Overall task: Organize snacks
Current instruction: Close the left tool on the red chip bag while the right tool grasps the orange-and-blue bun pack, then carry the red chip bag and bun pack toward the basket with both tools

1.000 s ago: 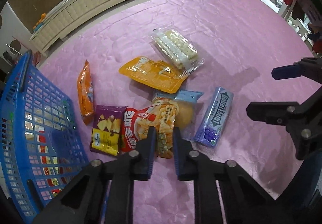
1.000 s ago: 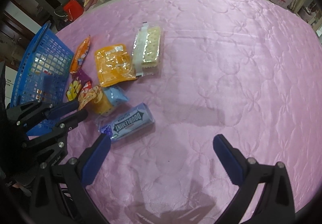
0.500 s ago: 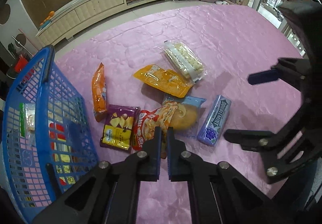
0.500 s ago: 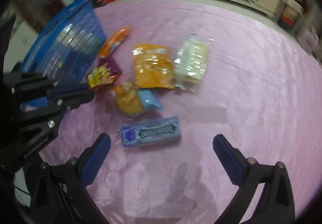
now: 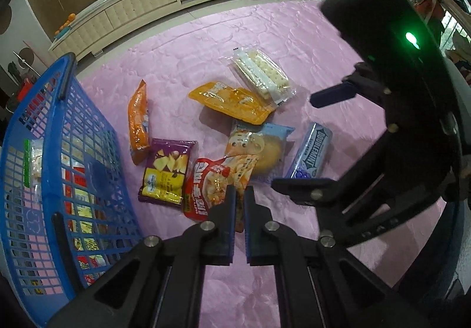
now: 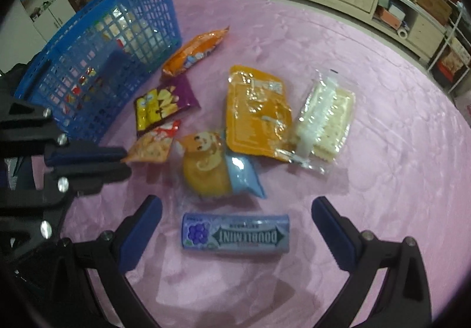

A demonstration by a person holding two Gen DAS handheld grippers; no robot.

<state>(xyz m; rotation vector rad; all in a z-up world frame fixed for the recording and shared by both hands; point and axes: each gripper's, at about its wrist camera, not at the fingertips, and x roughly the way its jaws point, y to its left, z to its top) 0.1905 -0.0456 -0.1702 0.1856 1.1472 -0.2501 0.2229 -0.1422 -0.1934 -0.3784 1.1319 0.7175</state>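
Several snack packs lie on a pink cloth. My left gripper (image 5: 240, 195) is shut on the red snack bag (image 5: 206, 189), gripping its near edge. My right gripper (image 6: 235, 222) is open wide, its fingers either side of the purple Doublemint gum pack (image 6: 235, 235), slightly above it. Beyond the gum lie a bun in a blue wrapper (image 6: 215, 169), an orange pouch (image 6: 256, 116), a clear cracker pack (image 6: 323, 119), a purple chip bag (image 6: 162, 104) and an orange bag (image 6: 194, 51). A blue basket (image 5: 50, 180) holding several packs stands at the left.
A long cream cabinet (image 5: 141, 10) runs along the far side beyond the cloth's edge. In the left wrist view the right gripper's body (image 5: 382, 63) fills the right side. Bare pink cloth (image 6: 397, 151) stretches right of the snacks.
My left gripper closed fully onto the red snack bag. My right gripper swung in from the right and came down over the gum pack, staying open.
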